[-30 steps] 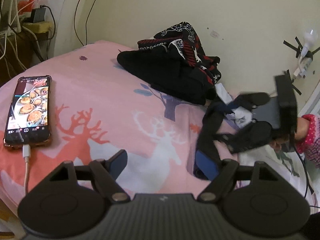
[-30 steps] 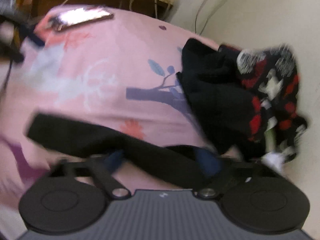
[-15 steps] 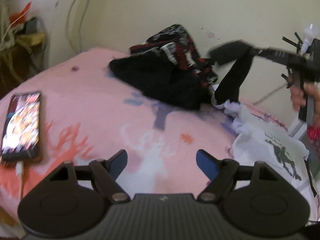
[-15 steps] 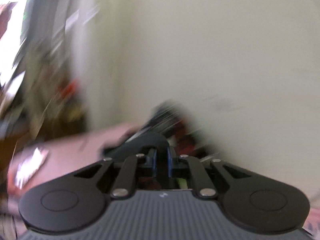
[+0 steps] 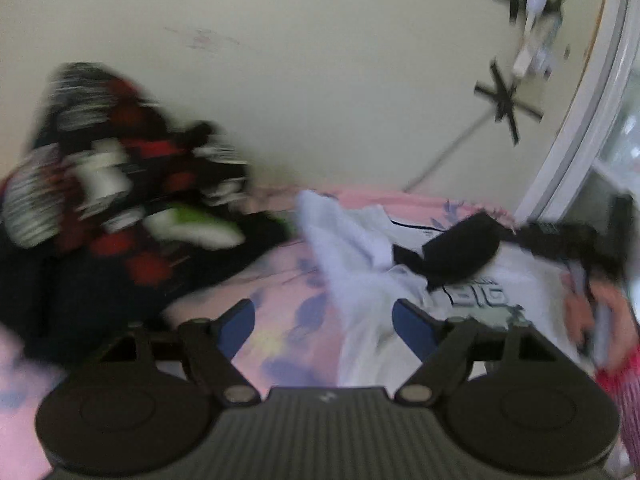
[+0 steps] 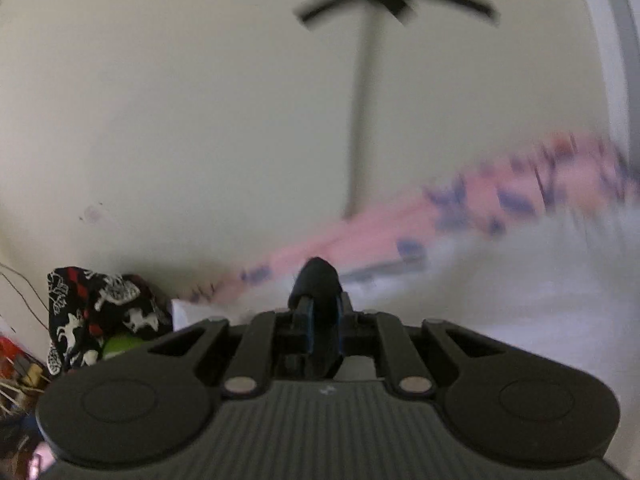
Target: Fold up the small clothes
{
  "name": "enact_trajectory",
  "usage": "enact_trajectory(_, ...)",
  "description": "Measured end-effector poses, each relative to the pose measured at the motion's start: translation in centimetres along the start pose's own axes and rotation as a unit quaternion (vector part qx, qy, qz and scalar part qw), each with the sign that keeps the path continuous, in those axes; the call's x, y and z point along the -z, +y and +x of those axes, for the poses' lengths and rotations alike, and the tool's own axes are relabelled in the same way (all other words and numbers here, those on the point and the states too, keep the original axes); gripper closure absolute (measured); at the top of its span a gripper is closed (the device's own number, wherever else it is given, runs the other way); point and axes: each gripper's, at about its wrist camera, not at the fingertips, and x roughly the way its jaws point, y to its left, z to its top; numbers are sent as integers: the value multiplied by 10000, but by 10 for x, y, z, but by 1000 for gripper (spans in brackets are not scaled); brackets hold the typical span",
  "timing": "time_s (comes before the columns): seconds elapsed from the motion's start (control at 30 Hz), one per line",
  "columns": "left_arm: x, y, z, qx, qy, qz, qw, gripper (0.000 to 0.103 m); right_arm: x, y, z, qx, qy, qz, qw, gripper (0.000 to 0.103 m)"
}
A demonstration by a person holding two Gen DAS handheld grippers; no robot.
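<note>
Black fabric sits pinched between the closed fingers of your right gripper, a dark rounded fold poking up just past the blue pads. From your left wrist view the same dark piece hangs over the white printed shirt on the pink bedsheet, ahead and to the right of your left gripper. That gripper's fingers are spread wide with nothing between them, hovering above the sheet beside the shirt's edge. A heap of black, red and white patterned clothes lies against the wall to your left, well apart from the shirt. Both views are blurred.
</note>
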Motion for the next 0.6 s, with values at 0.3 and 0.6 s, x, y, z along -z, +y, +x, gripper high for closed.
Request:
enact_trajectory(0.3, -12, -25, 146, -333, 553, -22, 9979, 95, 25, -39, -11, 208, -209, 429, 9986, 84)
enact_trajectory(0.6, 1, -7, 142, -195, 34, -233, 9995, 96, 33, -33, -51, 916, -510, -4, 9945, 56)
